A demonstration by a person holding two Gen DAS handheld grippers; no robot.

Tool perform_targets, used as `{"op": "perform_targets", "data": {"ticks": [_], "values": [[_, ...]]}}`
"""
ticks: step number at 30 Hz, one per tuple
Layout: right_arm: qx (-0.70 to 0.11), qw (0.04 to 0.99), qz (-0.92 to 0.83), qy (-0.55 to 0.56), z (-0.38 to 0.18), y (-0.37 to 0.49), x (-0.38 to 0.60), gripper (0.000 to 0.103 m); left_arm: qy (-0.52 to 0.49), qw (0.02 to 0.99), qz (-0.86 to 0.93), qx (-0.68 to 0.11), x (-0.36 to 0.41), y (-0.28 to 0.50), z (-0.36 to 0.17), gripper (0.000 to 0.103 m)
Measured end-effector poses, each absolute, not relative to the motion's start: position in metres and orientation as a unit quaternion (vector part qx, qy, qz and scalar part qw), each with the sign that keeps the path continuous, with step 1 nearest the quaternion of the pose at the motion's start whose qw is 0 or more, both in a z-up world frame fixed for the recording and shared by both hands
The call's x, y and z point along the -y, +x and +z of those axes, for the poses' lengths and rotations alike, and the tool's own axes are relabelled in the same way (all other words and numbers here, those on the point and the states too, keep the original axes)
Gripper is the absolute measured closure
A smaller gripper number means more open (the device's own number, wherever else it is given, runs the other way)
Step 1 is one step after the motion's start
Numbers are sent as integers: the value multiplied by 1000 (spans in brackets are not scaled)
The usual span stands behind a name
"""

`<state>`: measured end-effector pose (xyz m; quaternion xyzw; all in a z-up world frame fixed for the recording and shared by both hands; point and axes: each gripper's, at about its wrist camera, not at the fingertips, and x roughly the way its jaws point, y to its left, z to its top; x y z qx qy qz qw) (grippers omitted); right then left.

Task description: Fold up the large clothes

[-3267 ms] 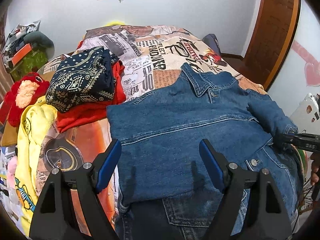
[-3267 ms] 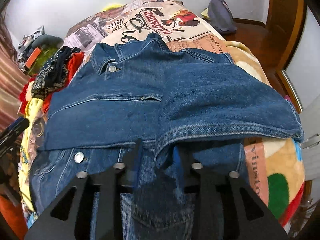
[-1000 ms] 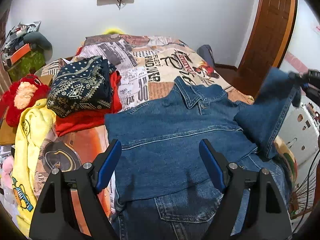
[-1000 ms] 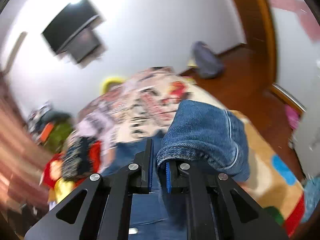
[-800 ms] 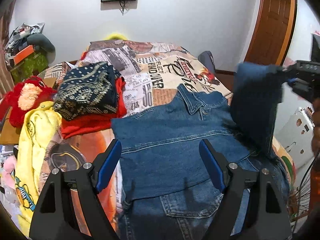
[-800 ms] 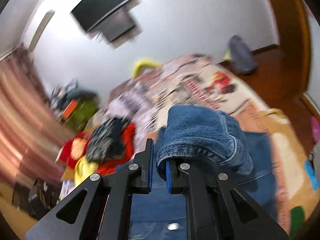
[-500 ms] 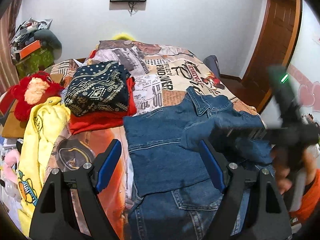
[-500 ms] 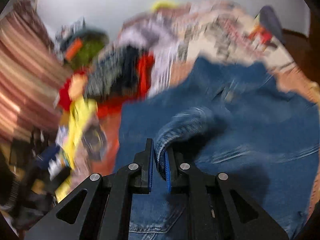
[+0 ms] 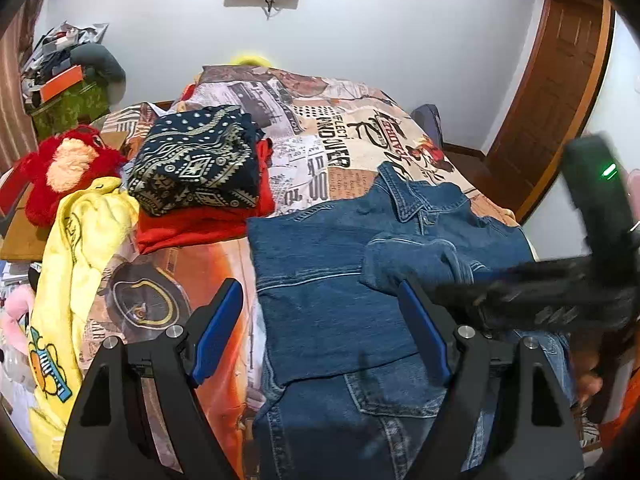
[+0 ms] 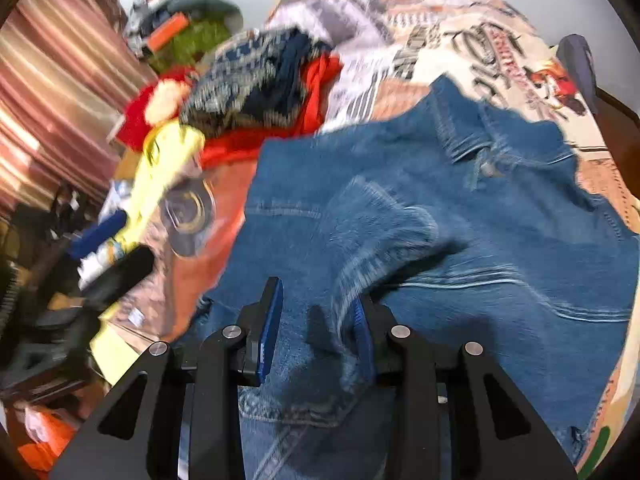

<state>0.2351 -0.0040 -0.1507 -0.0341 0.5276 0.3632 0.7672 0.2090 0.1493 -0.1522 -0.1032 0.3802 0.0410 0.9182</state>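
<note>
A blue denim jacket (image 9: 340,280) lies flat on the printed bedspread (image 9: 328,140), collar away from me. One sleeve (image 9: 416,260) is folded across its chest. My left gripper (image 9: 320,328) is open and empty above the jacket's lower left part. My right gripper (image 10: 316,320) is open just over the folded sleeve (image 10: 384,232); the cloth lies between its blue pads but is not pinched. In the left wrist view the right gripper (image 9: 460,292) comes in blurred from the right. The jacket (image 10: 500,208) fills the right wrist view.
A folded navy patterned garment on red cloth (image 9: 196,168) lies left of the jacket. A yellow garment (image 9: 80,248) and a red plush toy (image 9: 60,164) lie at the bed's left edge. A wooden door (image 9: 560,100) stands at the right.
My right gripper carried the sleeve up and over, laid it across the jacket's chest and opened, letting it go. The left gripper stayed open and barely moved.
</note>
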Motion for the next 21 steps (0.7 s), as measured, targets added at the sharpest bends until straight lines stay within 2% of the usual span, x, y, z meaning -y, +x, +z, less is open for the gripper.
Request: {"op": "perform_targets", "data": {"ticks": [4,6,8,12,21], "values": [[-475,809,346,-14,-114,240,37,72,-97,915,23,-391,-135,223,-153,23],[-448,829,334,0,-94,243,60,68,-100,911,7,-400,-126,233,-155,23],[-419,853,311,11,-78,243,84,58,-105,906,-11,-409,-117,242,-157,23],[-373,893,252,-4,-62,242,121,55,-98,898,-42,-427,-96,263,-162,23],[-383,907,149,-90,-79,242,186,54,-55,878,-50,-473,-63,301,-195,24]]}}
